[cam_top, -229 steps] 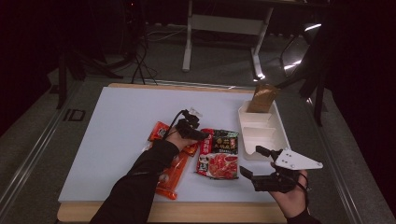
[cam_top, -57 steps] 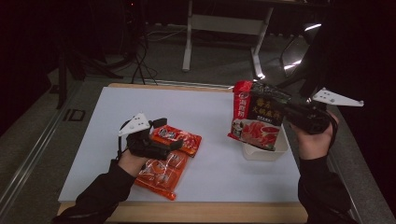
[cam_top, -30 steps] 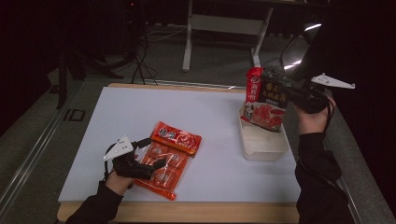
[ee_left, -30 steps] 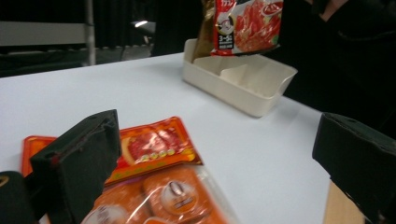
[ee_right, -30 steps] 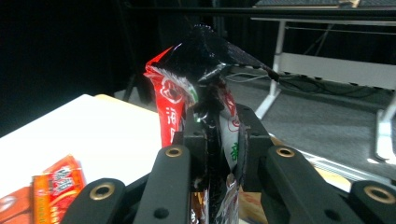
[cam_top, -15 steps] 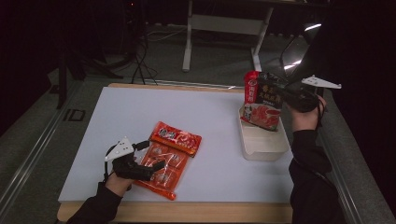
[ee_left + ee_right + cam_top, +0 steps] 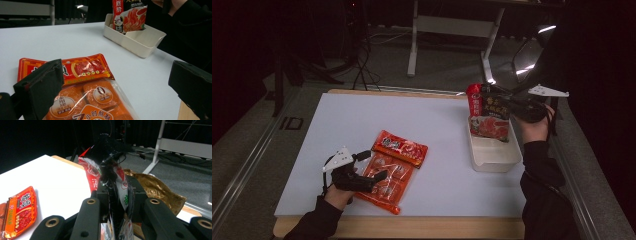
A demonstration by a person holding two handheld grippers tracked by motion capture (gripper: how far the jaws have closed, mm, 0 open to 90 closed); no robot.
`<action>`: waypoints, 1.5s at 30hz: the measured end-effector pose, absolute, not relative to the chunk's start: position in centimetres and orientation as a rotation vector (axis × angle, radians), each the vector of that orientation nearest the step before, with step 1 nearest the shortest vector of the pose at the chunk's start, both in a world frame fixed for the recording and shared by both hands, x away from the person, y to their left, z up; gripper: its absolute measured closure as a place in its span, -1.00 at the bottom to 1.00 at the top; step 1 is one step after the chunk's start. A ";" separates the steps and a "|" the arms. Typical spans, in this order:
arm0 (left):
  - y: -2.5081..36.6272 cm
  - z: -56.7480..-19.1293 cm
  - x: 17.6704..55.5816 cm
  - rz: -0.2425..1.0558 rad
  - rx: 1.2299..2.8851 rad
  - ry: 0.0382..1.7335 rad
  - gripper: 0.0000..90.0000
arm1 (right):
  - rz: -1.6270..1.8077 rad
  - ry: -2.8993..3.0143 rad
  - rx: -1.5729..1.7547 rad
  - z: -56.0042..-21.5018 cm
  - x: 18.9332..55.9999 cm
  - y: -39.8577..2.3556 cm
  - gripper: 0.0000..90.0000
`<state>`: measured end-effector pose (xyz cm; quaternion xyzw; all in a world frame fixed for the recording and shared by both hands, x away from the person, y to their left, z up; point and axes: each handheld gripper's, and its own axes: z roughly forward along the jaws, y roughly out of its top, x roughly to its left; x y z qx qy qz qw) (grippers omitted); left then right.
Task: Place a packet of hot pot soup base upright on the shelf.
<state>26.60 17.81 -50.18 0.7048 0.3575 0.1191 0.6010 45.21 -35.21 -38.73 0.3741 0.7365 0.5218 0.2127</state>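
Observation:
My right gripper point(image 7: 504, 103) point(image 7: 119, 195) is shut on the top of a red and black sauce packet point(image 7: 488, 117) point(image 7: 90, 176) point(image 7: 128, 13). The packet stands upright with its lower end inside the far part of a white bin point(image 7: 492, 160) point(image 7: 140, 42). The jaws have just been opening a little, and the pads still press the packet. My left gripper point(image 7: 371, 166) point(image 7: 115, 80) is open at the near left, its jaws spread over a large orange packet point(image 7: 387, 189) point(image 7: 100, 100). A smaller red packet point(image 7: 401, 147) point(image 7: 85, 68) point(image 7: 21, 212) lies across that packet's far end.
A crumpled gold-brown bag point(image 7: 155, 190) sits just behind the held packet at the bin's far end. The white table top point(image 7: 337, 125) ends in a wooden front edge point(image 7: 412, 226). Beyond the table stand a metal frame point(image 7: 452, 25) and cables on the floor.
The right gripper has come down, bringing the sauce packet lower into the bin. The left gripper has stayed over the orange packet.

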 end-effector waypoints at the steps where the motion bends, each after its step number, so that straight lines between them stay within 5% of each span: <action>1: 17.8 -50.2 26.6 0.271 1.630 0.829 -0.99 | 1.460 2.055 1.046 -39.0 45.3 -35.2 0.66; 24: 18.2 -50.4 26.7 0.287 1.627 0.816 -0.99 | 1.498 2.008 1.182 -42.4 44.7 -37.5 0.58; 45: 18.4 -50.4 27.0 0.302 1.708 0.842 -0.98 | 1.514 1.933 1.133 -36.6 40.5 -36.5 -0.25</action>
